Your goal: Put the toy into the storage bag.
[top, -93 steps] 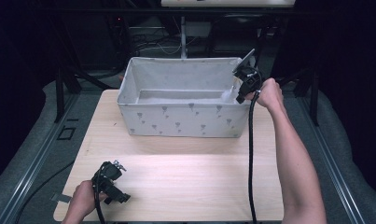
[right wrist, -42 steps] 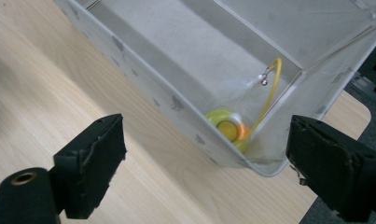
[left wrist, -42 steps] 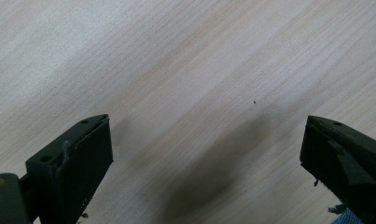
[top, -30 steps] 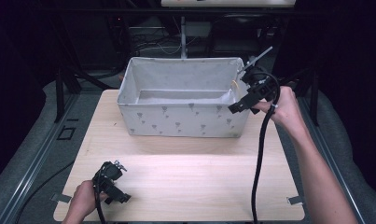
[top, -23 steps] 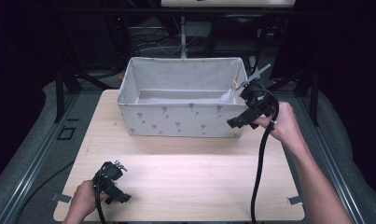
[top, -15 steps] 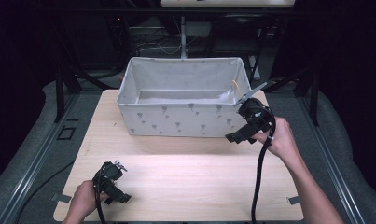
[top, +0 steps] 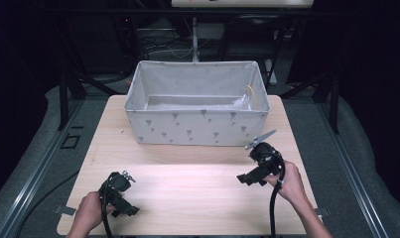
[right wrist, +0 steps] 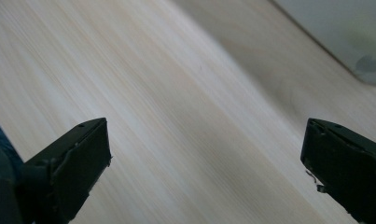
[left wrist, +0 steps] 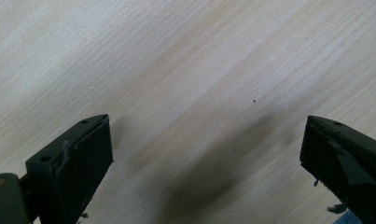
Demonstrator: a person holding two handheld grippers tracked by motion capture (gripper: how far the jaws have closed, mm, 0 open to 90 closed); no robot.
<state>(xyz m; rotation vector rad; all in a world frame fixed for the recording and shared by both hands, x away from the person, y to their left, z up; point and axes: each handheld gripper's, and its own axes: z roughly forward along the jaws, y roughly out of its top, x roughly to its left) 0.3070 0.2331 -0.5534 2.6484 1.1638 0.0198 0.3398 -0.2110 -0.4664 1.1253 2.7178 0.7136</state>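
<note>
**Both grippers resting low, bin sitting at the far side**

I am holding my right gripper [top: 247, 178] low over the counter [top: 197, 193], just in front of the right front corner of the fabric bin [top: 197, 116], with its jaws spread wide and nothing between them. In the right gripper view I am seeing bare wood grain between the jaws and a pale corner of the bin at the upper right, so I am judging that this hand is parked clear of the bin rather than working in it.

I am keeping my left gripper [top: 122, 206] near the front left edge of the counter, well apart from the bin, jaws also wide apart and empty; the left gripper view is showing plain wood beneath them. It is looking like a resting position, out of the other arm's way.

The bin is standing upright at the far middle of the counter. Inside, against its right wall, something pale with a thin yellowish strand is lying, too small for me to make out. The near wall is hiding part of the bin's floor.
</note>
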